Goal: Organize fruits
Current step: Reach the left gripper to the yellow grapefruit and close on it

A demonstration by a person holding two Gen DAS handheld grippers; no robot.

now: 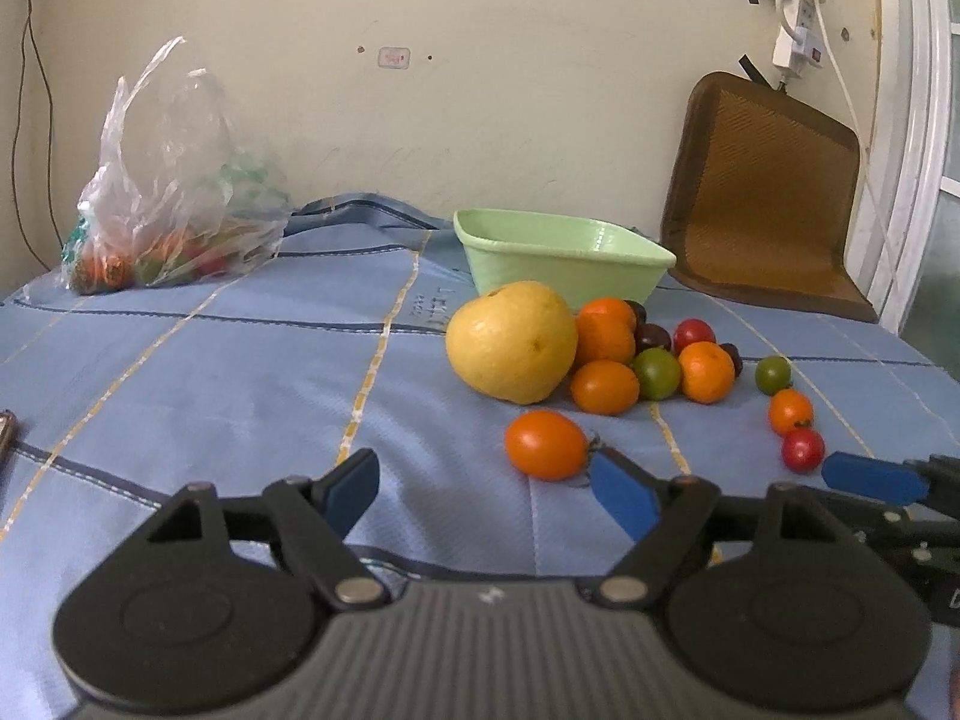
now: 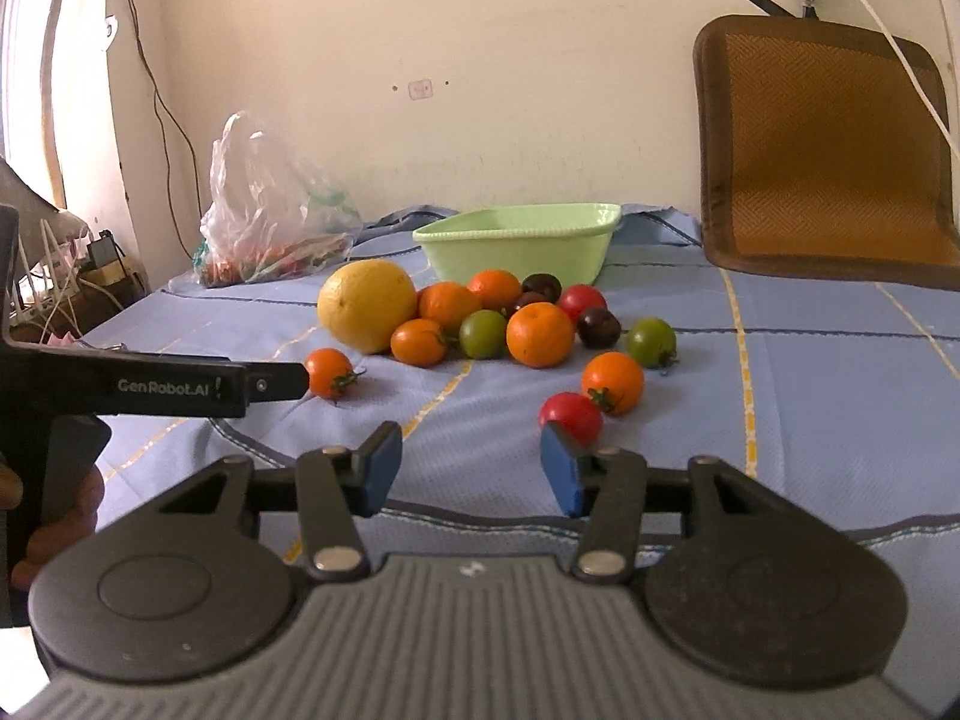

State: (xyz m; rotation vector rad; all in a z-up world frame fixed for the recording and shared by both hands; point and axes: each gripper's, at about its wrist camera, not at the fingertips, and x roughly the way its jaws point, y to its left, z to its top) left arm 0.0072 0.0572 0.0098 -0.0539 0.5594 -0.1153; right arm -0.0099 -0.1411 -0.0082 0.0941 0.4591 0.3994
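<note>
A pile of fruit lies on the blue cloth: a large yellow pomelo (image 1: 510, 341) (image 2: 367, 304), several oranges, and orange, green, red and dark tomatoes. A light green basin (image 1: 561, 258) (image 2: 519, 240) stands empty behind the pile. My left gripper (image 1: 486, 489) is open and empty, just short of a lone orange tomato (image 1: 546, 444) (image 2: 329, 372). My right gripper (image 2: 471, 468) is open and empty, its right pad close to a red tomato (image 2: 571, 417) (image 1: 803, 449). An orange tomato (image 2: 613, 382) lies just beyond it.
A clear plastic bag (image 1: 174, 204) (image 2: 270, 216) holding more produce sits at the back left. A brown woven chair mat (image 1: 774, 198) (image 2: 828, 150) leans against the wall at the right. Cables and a power strip (image 1: 798, 30) hang on the wall.
</note>
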